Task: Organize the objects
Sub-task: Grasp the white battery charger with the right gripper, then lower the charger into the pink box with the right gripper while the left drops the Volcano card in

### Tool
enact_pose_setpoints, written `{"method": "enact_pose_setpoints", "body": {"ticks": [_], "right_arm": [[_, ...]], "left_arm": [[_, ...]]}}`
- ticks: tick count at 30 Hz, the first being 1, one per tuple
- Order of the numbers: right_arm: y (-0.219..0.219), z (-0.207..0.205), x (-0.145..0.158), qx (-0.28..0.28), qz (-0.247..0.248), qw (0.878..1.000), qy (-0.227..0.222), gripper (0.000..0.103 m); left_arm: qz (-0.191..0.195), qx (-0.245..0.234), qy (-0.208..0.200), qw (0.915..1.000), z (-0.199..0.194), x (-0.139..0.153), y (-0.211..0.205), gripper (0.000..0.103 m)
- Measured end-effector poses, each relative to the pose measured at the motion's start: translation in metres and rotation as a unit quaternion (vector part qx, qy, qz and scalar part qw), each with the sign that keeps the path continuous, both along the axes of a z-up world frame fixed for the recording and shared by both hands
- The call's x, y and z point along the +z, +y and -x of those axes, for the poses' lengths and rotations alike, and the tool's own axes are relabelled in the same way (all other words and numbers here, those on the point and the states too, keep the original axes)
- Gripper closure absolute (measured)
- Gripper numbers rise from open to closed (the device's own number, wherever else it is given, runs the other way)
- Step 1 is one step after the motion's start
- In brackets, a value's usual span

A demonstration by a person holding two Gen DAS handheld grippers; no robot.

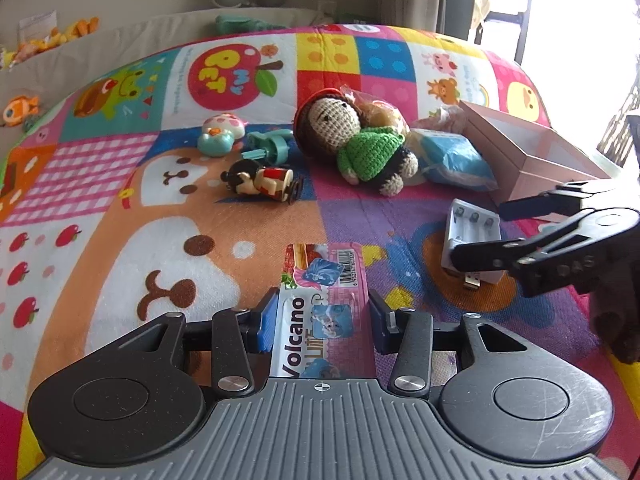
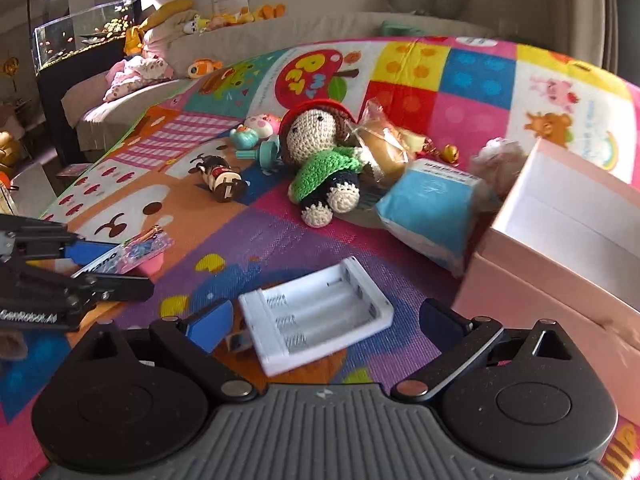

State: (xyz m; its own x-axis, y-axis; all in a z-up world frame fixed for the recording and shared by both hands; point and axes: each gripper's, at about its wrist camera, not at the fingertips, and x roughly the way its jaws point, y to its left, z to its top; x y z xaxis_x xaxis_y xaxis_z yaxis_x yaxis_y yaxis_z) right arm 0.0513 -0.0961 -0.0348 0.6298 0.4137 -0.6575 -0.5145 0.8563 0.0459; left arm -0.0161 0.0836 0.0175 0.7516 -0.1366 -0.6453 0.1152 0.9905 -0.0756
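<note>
My left gripper (image 1: 322,320) straddles a flat pink "Volcano" packet (image 1: 324,280) on the play mat; its blue pads sit at the packet's two edges. My right gripper (image 2: 326,320) is open around a white battery charger (image 2: 316,320) lying on the mat, with gaps on both sides. The right gripper (image 1: 480,236) also shows in the left wrist view over the charger (image 1: 472,232). An open pink box (image 2: 560,248) stands to the right. A crochet doll (image 1: 352,140), a blue pack (image 1: 456,160) and small toys (image 1: 260,182) lie further back.
The colourful play mat (image 1: 160,240) covers the surface. A mushroom toy (image 1: 220,132) and a teal part (image 1: 268,146) lie left of the doll. A wrapped bun (image 2: 384,148) leans behind the doll. A beige sofa with plush toys (image 2: 160,68) stands at the back left.
</note>
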Motion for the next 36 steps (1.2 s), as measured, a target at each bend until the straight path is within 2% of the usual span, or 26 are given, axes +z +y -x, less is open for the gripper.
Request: {"method": "enact_pose_setpoints", "body": {"ticks": [1, 2, 4, 7, 11, 16, 18, 21, 24, 25, 26, 28, 29, 31, 33, 36], "right_arm": [[0.003, -0.006, -0.002, -0.001, 0.001, 1.0, 0.008, 0.008], [0.005, -0.009, -0.003, 0.0, -0.001, 1.0, 0.02, 0.017], [0.006, -0.003, 0.001, -0.003, -0.004, 1.0, 0.024, 0.017], [0.001, 0.024, 0.016, 0.007, -0.005, 1.0, 0.003, 0.017], [-0.031, 0.071, 0.041, -0.008, -0.011, 1.0, -0.027, 0.017], [-0.093, 0.119, 0.072, -0.068, -0.006, 0.992, -0.104, 0.017], [-0.117, 0.129, 0.08, -0.101, -0.009, 0.986, -0.129, 0.017], [-0.147, 0.137, 0.086, -0.144, -0.018, 0.977, -0.156, 0.017], [-0.168, 0.136, 0.086, -0.173, -0.037, 0.971, -0.16, 0.017], [-0.172, 0.135, 0.086, -0.178, -0.04, 0.97, -0.161, 0.017], [-0.176, 0.135, 0.085, -0.182, -0.041, 0.969, -0.162, 0.017], [-0.184, 0.134, 0.085, -0.188, -0.04, 0.967, -0.165, 0.017], [-0.187, 0.132, 0.084, -0.19, -0.039, 0.967, -0.165, 0.017], [-0.194, 0.133, 0.083, -0.198, -0.039, 0.965, -0.165, 0.017], [-0.198, 0.129, 0.081, -0.204, -0.043, 0.965, -0.161, 0.017], [-0.2, 0.117, 0.077, -0.209, -0.046, 0.964, -0.156, 0.017]], "left_arm": [[0.001, 0.001, 0.001, 1.0, 0.0, 0.0, 0.0, 0.054], [0.002, 0.002, 0.003, 1.0, 0.0, 0.001, 0.0, 0.054], [0.001, -0.004, 0.007, 1.0, 0.003, 0.002, -0.001, 0.054], [0.005, -0.028, 0.017, 0.9994, 0.011, 0.005, -0.008, 0.054], [0.047, -0.074, 0.022, 0.9959, 0.02, 0.02, -0.026, 0.054], [0.048, -0.13, -0.049, 0.9891, -0.003, 0.076, -0.085, 0.054], [0.057, -0.149, -0.075, 0.9843, -0.025, 0.095, -0.117, 0.054], [0.087, -0.153, -0.085, 0.9808, -0.073, 0.111, -0.165, 0.054], [0.138, -0.119, -0.098, 0.9784, -0.12, 0.108, -0.204, 0.054], [0.152, -0.11, -0.086, 0.9785, -0.135, 0.101, -0.217, 0.055], [0.153, -0.108, -0.055, 0.9808, -0.149, 0.091, -0.231, 0.055], [0.135, -0.11, 0.001, 0.9846, -0.168, 0.065, -0.249, 0.055], [0.127, -0.111, 0.01, 0.9856, -0.172, 0.056, -0.254, 0.055], [0.122, -0.1, 0.007, 0.9875, -0.173, 0.048, -0.248, 0.055], [0.137, -0.091, -0.001, 0.9863, -0.169, 0.051, -0.232, 0.055], [0.145, -0.096, -0.037, 0.984, -0.143, 0.061, -0.199, 0.055]]}}
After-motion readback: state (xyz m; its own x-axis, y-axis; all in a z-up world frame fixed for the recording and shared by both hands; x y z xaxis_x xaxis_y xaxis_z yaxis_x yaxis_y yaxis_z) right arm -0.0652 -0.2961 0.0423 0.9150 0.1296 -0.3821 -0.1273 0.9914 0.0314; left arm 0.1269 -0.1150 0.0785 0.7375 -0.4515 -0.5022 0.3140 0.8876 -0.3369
